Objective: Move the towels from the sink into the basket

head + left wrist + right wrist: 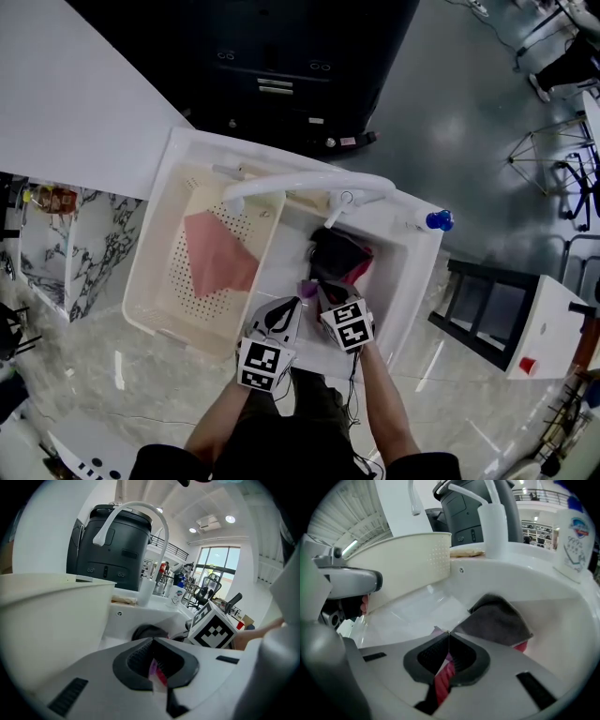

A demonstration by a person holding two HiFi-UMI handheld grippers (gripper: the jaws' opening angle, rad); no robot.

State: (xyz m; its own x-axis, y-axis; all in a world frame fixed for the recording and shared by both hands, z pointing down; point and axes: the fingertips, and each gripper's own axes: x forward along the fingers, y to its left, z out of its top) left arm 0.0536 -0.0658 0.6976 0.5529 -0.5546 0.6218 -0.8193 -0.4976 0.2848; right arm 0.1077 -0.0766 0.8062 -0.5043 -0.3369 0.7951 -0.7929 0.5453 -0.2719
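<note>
Left tongs (153, 663) & right tongs (448, 660) both clamp thin folds of what looks like one pink-red towel (444, 680), in the sink (569, 625) near the grey towel (497, 620); w/ such small bites it could slip out on the lift, or drag the grey one along, before the basket (150, 281). Rest of the gripped towel hides under the tongs, so can't tell if it's snagged

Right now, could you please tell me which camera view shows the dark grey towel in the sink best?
The right gripper view: the dark grey towel lies spread out, large and close, just beyond the tongs. The head view shows it small and shadowed; the left gripper view catches only a dark edge.
</note>
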